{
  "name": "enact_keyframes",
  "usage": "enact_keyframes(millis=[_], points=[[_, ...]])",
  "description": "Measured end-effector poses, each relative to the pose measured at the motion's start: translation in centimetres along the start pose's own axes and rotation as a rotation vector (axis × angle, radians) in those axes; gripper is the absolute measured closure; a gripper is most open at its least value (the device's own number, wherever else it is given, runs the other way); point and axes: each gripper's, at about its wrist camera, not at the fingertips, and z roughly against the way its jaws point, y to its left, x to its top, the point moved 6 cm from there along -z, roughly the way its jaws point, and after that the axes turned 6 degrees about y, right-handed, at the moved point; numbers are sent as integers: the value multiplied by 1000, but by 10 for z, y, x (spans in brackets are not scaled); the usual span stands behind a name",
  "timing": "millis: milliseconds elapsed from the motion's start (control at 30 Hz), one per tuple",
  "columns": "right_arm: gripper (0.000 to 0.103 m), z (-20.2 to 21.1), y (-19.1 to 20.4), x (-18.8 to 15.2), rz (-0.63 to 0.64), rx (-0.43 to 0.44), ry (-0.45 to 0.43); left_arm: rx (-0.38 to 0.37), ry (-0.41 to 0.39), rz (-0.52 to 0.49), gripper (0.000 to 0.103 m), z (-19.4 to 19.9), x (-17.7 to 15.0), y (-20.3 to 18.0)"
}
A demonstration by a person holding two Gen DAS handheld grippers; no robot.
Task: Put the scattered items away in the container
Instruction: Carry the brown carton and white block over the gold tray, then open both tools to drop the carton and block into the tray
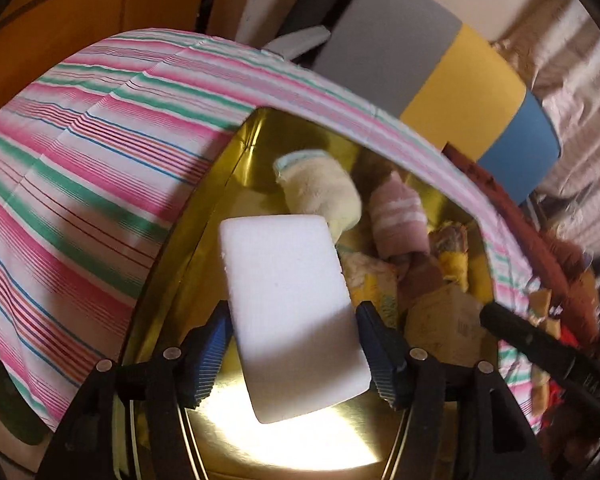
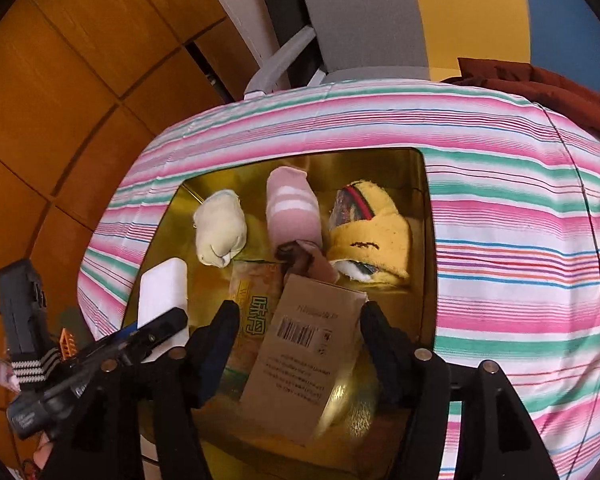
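My left claw (image 1: 292, 344) hung over the gold metal tin (image 1: 236, 184), its ribbed blue pads (image 1: 210, 354) spread apart on either side of a white foam sponge block (image 1: 290, 312). The block was a smooth rounded rectangle with a fine-pored face; a thin gap showed at the left pad, and I could not tell whether the right pad touched it. My right claw (image 2: 296, 344) was open too, its black fingers (image 2: 384, 344) standing clear of a plain brown cardboard box (image 2: 304, 352) with a printed barcode label, which lay tilted inside the tin.

The tin was rectangular with rounded corners and glossy walls that mirrored its contents. At its far end lay three soft rolled socks in a row: a pale cream fleecy sock (image 2: 220, 232), a pink sock with white stripes (image 2: 294, 212) and a fuzzy yellow sock (image 2: 374, 236) with a stitched dark line. A crinkly yellow-green snack packet (image 2: 252, 320) lay partly under the box.

The worktop was covered by a cotton cloth (image 2: 500, 208) striped in pink, white, green and blue. Past it stood a chair (image 2: 364, 20) with a grey fabric back, a wall panel in yellow and blue, and a floor of orange-brown tiles (image 2: 60, 80). A rust-red garment (image 2: 540, 88) lay at the cloth's far edge.
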Motion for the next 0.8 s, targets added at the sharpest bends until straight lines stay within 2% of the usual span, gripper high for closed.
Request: enact_keyframes(millis=[67, 133, 233, 500, 667, 800], points=[[35, 6, -2, -2, -15, 25, -13, -22, -26, -3, 32, 4, -1, -3], [35, 12, -2, -5, -21, 42, -24, 9, -37, -21, 27, 4, -1, -5], [34, 21, -2, -9, -24, 66, -37, 45, -37, -21, 27, 2, 2, -4], [26, 54, -22, -21, -77, 107, -105, 27, -133, 38, 27, 28, -5, -10], [26, 65, -43, -24, -107, 101, -124, 6, -169, -7, 27, 39, -15, -35], [23, 71, -58, -30, -128, 82, -131, -43, -148, -75, 27, 39, -29, -66]])
